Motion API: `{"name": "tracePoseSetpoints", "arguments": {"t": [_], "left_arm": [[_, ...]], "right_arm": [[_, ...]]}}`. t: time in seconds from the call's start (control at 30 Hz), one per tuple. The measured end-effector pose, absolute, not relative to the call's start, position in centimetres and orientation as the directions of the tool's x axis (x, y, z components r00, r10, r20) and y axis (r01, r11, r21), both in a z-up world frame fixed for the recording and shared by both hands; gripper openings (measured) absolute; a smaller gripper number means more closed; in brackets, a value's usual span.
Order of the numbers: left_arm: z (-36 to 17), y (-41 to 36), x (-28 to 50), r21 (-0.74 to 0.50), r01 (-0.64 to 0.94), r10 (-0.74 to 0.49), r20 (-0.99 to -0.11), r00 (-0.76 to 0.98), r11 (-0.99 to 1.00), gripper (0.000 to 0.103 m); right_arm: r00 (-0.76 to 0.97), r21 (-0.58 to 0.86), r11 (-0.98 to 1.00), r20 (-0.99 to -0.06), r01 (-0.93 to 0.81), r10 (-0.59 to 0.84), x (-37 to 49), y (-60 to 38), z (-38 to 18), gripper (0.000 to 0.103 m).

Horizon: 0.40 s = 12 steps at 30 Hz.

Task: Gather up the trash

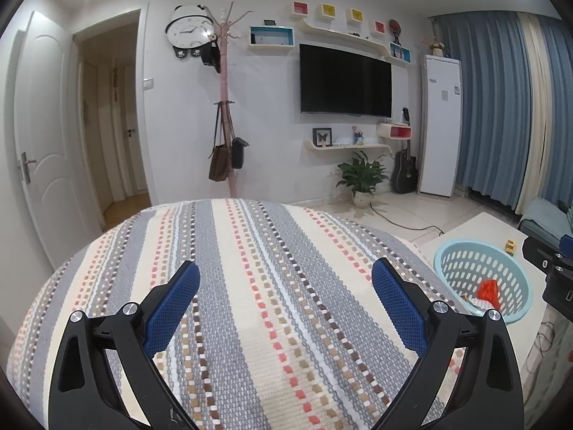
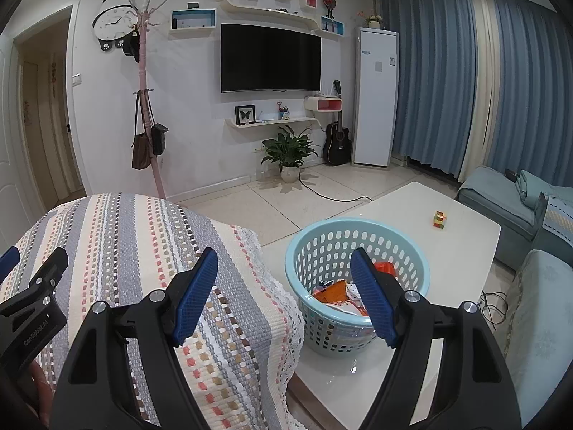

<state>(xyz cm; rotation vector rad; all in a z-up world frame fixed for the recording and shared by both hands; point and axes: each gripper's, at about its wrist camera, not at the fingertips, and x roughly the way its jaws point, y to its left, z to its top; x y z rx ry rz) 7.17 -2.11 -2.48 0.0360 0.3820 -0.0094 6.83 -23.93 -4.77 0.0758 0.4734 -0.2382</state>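
A light blue perforated basket (image 2: 322,240) stands on the white low table (image 2: 465,229) and holds orange and white wrappers (image 2: 335,292). It also shows in the left wrist view (image 1: 462,251) at the right, with red trash (image 1: 489,291) inside. My right gripper (image 2: 284,261) is open and empty, its right finger over the basket's near side and its left finger over the striped cloth (image 2: 125,243). My left gripper (image 1: 286,274) is open and empty above the striped cloth (image 1: 250,286).
A small coloured cube (image 2: 439,219) lies on the white table beyond the basket. A blue-grey sofa (image 2: 501,200) stands at the right. A potted plant (image 2: 290,150), guitar (image 2: 336,139) and coat stand (image 2: 147,107) line the far wall under the TV.
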Motion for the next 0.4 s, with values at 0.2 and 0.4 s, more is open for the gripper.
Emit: {"name": "tracePoseSetpoints", "arguments": {"t": [0.2, 0.4], "left_arm": [[-2.47, -2.07, 7.17, 0.027, 0.024, -0.012, -0.379, 0.925, 0.999, 0.093], [-2.39, -1.81, 7.26, 0.011, 0.025, -0.019, -0.385, 0.923, 1.000, 0.095]], "right_arm": [[0.865, 0.013, 0.970, -0.456, 0.241, -0.209, 6.69, -23.76, -4.60, 0.073], [0.869, 0.010, 0.972, -0.451, 0.236, -0.206, 6.52, -23.53, -4.19, 0.073]]}}
